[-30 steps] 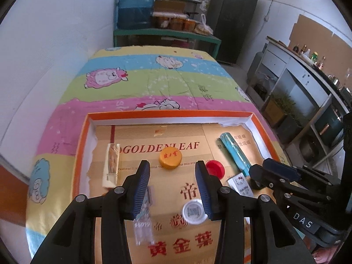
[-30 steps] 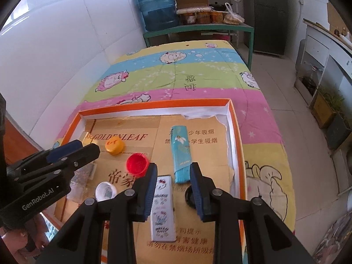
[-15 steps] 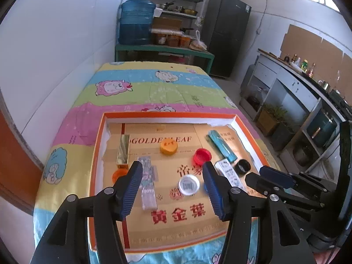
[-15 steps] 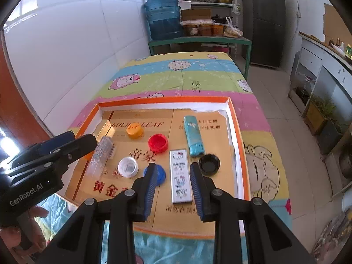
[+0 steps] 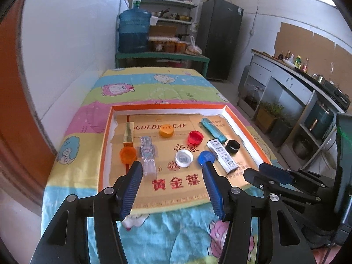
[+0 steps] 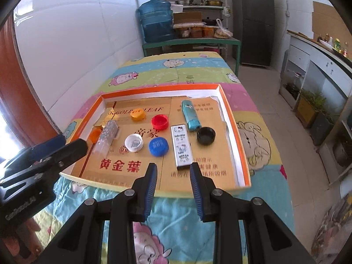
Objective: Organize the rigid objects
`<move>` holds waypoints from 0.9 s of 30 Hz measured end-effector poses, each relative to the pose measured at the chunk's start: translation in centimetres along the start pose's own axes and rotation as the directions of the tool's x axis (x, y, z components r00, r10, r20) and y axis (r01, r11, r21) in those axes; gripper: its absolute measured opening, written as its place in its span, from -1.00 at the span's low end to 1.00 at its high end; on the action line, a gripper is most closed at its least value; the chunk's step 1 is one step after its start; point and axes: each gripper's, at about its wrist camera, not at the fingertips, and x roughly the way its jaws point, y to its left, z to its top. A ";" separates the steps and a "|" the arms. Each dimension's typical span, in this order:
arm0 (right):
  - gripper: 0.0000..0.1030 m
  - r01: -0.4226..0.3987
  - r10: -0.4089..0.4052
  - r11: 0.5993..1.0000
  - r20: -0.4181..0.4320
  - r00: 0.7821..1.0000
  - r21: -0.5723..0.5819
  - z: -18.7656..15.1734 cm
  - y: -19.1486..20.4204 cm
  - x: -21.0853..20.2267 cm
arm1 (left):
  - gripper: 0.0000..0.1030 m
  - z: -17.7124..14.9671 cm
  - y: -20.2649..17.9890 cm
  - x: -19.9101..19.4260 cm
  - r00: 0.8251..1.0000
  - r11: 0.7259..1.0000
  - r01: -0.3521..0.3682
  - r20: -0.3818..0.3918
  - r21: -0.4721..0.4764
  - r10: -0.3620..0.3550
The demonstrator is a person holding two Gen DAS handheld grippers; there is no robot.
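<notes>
Left gripper (image 5: 171,176): fingers spread wide, nothing between them; hovering over the near edge of the tray, clear of every item; jaws widened within the last second, steady since.
Right gripper (image 6: 173,177): fingers set at a narrow gap, empty, not pressing on anything; hanging above the near rim of the tray, in line with the white lighter.
Tray (image 6: 231,110): shallow orange-rimmed box lid lined with gold card, lying on a cartoon-print bedsheet (image 6: 193,70).
Far row: yellow cap (image 6: 138,114) left of centre, red cap (image 6: 160,122) just right of it, teal lighter (image 6: 189,115) further right, lying lengthwise near to far.
Near row: white cap (image 6: 133,142), then blue cap (image 6: 158,146) just beside it, apart from each other; white lighter (image 6: 182,146) right of the blue cap, long axis running near to far; black cap (image 6: 206,135) right of that lighter, close to the near end of the teal lighter.
Left side of tray: gold lighter (image 5: 128,132) along the left wall; orange cap (image 5: 128,155) at its near end; clear glittery lighter (image 5: 147,154) just right of both, close to the left gripper's left finger (image 5: 129,192).
Contact between items: cannot tell for the orange cap and gold lighter.
Background: blue water jug (image 6: 156,21) on a green table at the far end of the bed, dark fridge (image 6: 255,19) to its right.
</notes>
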 end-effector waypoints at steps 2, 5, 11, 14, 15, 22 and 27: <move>-0.40 0.011 -0.011 1.000 0.010 1.000 0.005 -0.3 0.1 -0.5 | 0.14 -0.5 0.0 -1.0 1.000 1.000 -0.004 0.007 -0.005 0.004; -0.40 0.019 -0.019 1.000 0.026 0.999 0.010 -0.7 0.2 -1.3 | 0.14 -1.0 0.0 -2.2 1.000 1.000 -0.012 0.017 -0.017 0.012; -0.40 0.016 -0.016 1.000 0.041 0.999 0.004 -1.5 0.9 -2.8 | 0.14 -2.0 -0.1 -4.5 0.999 0.999 -0.036 0.035 -0.033 0.037; -0.40 0.017 -0.017 1.000 0.051 0.999 0.004 -1.9 1.2 -3.6 | 0.14 -2.4 -0.1 -5.5 0.998 0.998 -0.056 0.034 -0.039 0.057; -0.40 0.017 -0.017 1.000 0.054 0.998 0.005 -2.0 1.2 -3.9 | 0.14 -2.5 -0.1 -5.8 0.997 0.997 -0.067 0.032 -0.042 0.068; -0.40 0.012 -0.012 1.000 0.080 0.997 0.007 -2.8 1.4 -6.7 | 0.14 -3.3 -0.4 -8.6 0.992 0.992 -0.116 0.045 -0.056 0.119; -0.40 0.006 -0.007 1.000 0.098 0.995 0.012 -3.3 1.6 -8.6 | 0.14 -4.0 -0.9 -10.9 0.985 0.987 -0.143 0.085 -0.070 0.149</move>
